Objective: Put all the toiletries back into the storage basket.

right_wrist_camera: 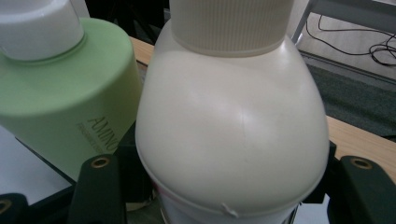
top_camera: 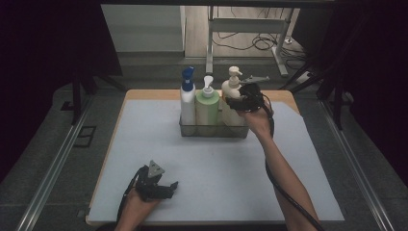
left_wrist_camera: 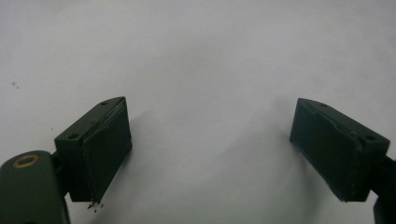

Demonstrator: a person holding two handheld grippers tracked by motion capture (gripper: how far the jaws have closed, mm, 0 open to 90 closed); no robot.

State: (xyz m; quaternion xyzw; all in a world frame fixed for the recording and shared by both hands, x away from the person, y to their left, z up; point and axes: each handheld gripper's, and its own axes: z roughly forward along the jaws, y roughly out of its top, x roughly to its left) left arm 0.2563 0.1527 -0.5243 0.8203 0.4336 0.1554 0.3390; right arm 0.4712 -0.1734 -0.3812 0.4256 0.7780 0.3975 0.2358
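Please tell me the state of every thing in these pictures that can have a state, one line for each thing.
Cream pump bottle: upright in the basket, clamped by the right tool.
Green pump bottle: upright in the basket, untouched.
White bottle with blue cap: upright in the basket.
Basket: on the mat, holding three bottles.
Left tool: open, nothing between its jaws, over the mat.

wood table (top_camera: pixel 284 95), white mat (top_camera: pixel 216 163) covers most of it; clear bin (top_camera: pixel 214 131) sits on mat, far centre

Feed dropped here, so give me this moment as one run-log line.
right claw: shut on cream pump bottle, in basket | left claw: open, over mat | green bottle: beside
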